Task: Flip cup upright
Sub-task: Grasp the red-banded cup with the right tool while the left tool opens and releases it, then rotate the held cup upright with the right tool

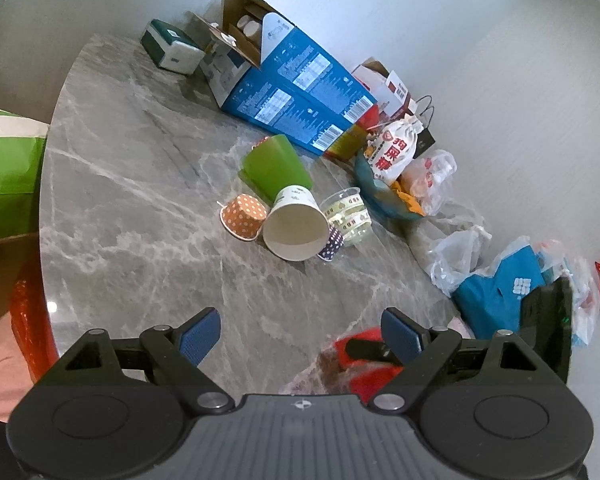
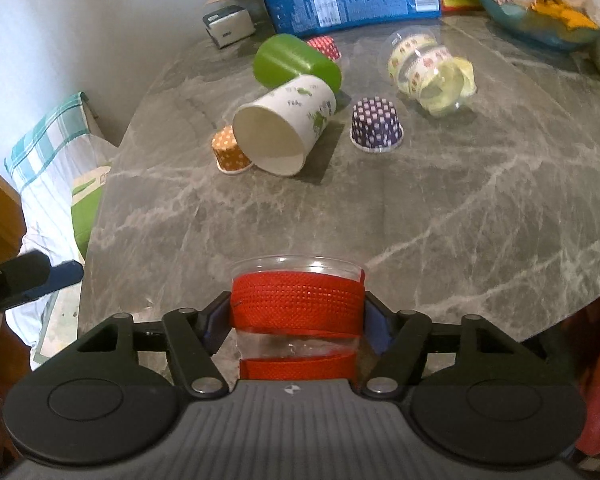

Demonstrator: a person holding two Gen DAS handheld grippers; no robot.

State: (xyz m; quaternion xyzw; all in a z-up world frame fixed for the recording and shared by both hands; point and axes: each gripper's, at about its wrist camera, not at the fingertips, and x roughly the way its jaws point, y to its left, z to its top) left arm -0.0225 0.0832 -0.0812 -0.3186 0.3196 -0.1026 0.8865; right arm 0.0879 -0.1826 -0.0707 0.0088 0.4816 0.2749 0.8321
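My right gripper (image 2: 298, 316) is shut on a clear plastic cup wrapped in red ribbon (image 2: 297, 296), held at the near table edge with its open rim facing away. The same cup shows blurred in the left wrist view (image 1: 364, 354), by the right finger. My left gripper (image 1: 300, 334) is open and empty above the grey marble table (image 1: 140, 200). Farther off lie a white paper cup (image 2: 284, 128) on its side, a green cup (image 2: 296, 62) on its side, and a clear cup with patterned ribbon (image 2: 432, 76) on its side.
Small polka-dot cups stand upside down: orange (image 2: 230, 152), purple (image 2: 376, 122), red (image 2: 324, 46). Blue boxes (image 1: 296, 92), a teal bowl of snacks (image 1: 384, 196) and plastic bags (image 1: 500, 280) line the far side. A green bag (image 1: 4, 168) sits left.
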